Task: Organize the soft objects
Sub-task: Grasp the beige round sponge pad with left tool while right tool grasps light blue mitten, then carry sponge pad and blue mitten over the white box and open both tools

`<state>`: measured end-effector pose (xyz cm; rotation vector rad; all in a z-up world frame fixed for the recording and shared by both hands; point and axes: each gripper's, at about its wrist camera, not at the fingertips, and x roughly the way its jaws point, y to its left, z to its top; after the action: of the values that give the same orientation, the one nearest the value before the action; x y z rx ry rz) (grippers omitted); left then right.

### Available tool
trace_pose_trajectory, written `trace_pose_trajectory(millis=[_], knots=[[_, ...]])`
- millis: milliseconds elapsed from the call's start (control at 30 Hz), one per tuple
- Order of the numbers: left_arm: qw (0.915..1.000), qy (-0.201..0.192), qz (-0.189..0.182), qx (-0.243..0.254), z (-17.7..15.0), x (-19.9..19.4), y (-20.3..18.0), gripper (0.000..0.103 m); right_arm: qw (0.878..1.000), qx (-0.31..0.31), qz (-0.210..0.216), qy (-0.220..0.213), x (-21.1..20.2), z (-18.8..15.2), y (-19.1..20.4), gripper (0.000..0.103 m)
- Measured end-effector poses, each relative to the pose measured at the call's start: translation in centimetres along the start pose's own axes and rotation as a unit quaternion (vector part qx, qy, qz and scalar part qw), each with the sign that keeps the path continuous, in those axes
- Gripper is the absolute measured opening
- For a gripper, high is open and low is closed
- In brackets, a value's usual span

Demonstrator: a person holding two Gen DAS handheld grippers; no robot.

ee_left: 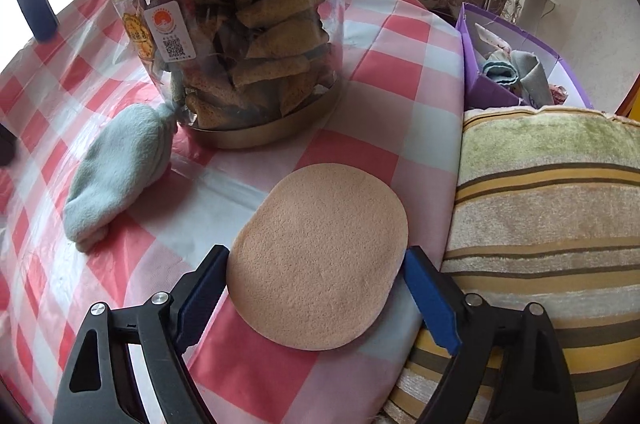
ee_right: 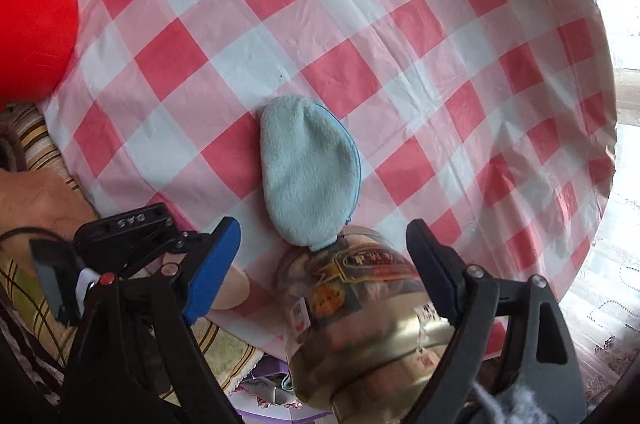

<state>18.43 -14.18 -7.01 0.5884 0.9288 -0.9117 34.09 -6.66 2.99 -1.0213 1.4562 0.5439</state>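
So the left gripper [ee_left: 316,288] is down at the table edge with its jaws wide apart, straddling the flat peach sponge [ee_left: 320,256]. The blue pads sit right at the sponge's rim on both sides, but I can't tell if they press on it, and it lies flat on the checkered cloth [ee_left: 400,63]. The right gripper [ee_right: 324,256] hangs over the jar [ee_right: 360,304], jaws also spread, gripping nothing. A light blue pouch [ee_right: 308,175] lies on the cloth touching the jar. The purple box [ee_left: 492,79] with fabric scraps sits off the table, behind a striped towel [ee_left: 552,224].
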Motion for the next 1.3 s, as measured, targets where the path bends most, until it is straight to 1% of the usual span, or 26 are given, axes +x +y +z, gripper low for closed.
trace_pose_trajectory(millis=[133,233,300,500,633,667,700,733,767,833,867,900,933,967,1000,1133,1300], knots=[[1.0,-0.002,0.009,0.002,-0.2,-0.2,-0.1,0.088,0.999,0.006,-0.001,0.034,3.1,1.9,0.4,0.088],[1.0,-0.004,0.006,0.0,-0.3,-0.2,0.1,0.088,0.998,-0.014,-0.008,0.067,5.5,2.6,1.4,0.088],[1.0,-0.005,0.004,-0.002,-0.4,-0.2,0.2,0.088,0.996,-0.019,-0.011,0.081,6.7,2.9,1.6,0.088],[1.0,-0.007,0.001,-0.003,-0.4,-0.1,0.2,0.088,0.993,-0.024,-0.013,0.113,9.2,3.7,1.9,0.09],[1.0,-0.008,0.002,-0.003,-0.4,-0.2,0.3,0.088,0.993,-0.021,-0.004,0.113,9.2,3.6,1.7,0.09],[1.0,-0.008,0.003,-0.003,-0.3,-0.2,0.3,0.088,0.994,-0.021,0.0,0.111,9.2,3.6,1.7,0.087],[0.9999,-0.008,0.006,-0.002,-0.3,-0.2,0.2,0.088,0.994,-0.021,0.007,0.108,9.4,3.6,1.9,0.082],[0.9999,-0.008,0.009,-0.002,-0.2,-0.2,0.1,0.088,0.994,-0.02,0.016,0.106,9.2,3.5,1.9,0.073],[0.9999,-0.009,0.011,-0.001,-0.2,-0.2,0.0,0.088,0.994,-0.021,0.023,0.104,9.1,3.3,2.1,0.068],[0.9998,-0.01,0.019,0.0,-0.1,-0.4,0.0,0.088,0.995,-0.029,0.015,0.097,8.8,3.1,2.6,0.056],[0.9997,-0.01,0.023,0.001,0.0,-0.4,-0.1,0.088,0.995,-0.032,0.01,0.094,8.6,2.9,2.8,0.054],[0.9996,-0.01,0.026,0.002,0.0,-0.5,-0.1,0.088,0.995,-0.033,0.008,0.09,8.4,2.8,2.9,0.049],[0.9995,-0.01,0.031,0.002,0.0,-0.6,-0.2,0.088,0.996,-0.033,0.006,0.084,8.1,2.6,2.9,0.045],[0.9993,-0.01,0.035,0.002,0.0,-0.6,-0.2,0.087,0.996,-0.031,0.007,0.078,7.8,2.3,2.8,0.044],[0.9991,-0.011,0.04,0.001,0.1,-0.8,-0.3,0.087,0.997,-0.028,0.007,0.072,7.4,2.2,2.8,0.039],[0.9983,-0.01,0.058,-0.004,-0.1,-1.2,-0.4,0.087,0.999,-0.022,0.007,0.044,6.0,1.3,2.8,0.031],[0.996,-0.012,0.087,-0.013,-0.5,-2.2,-0.5,0.087,1.0,-0.004,0.01,-0.005,3.2,-0.1,2.4,0.029]])
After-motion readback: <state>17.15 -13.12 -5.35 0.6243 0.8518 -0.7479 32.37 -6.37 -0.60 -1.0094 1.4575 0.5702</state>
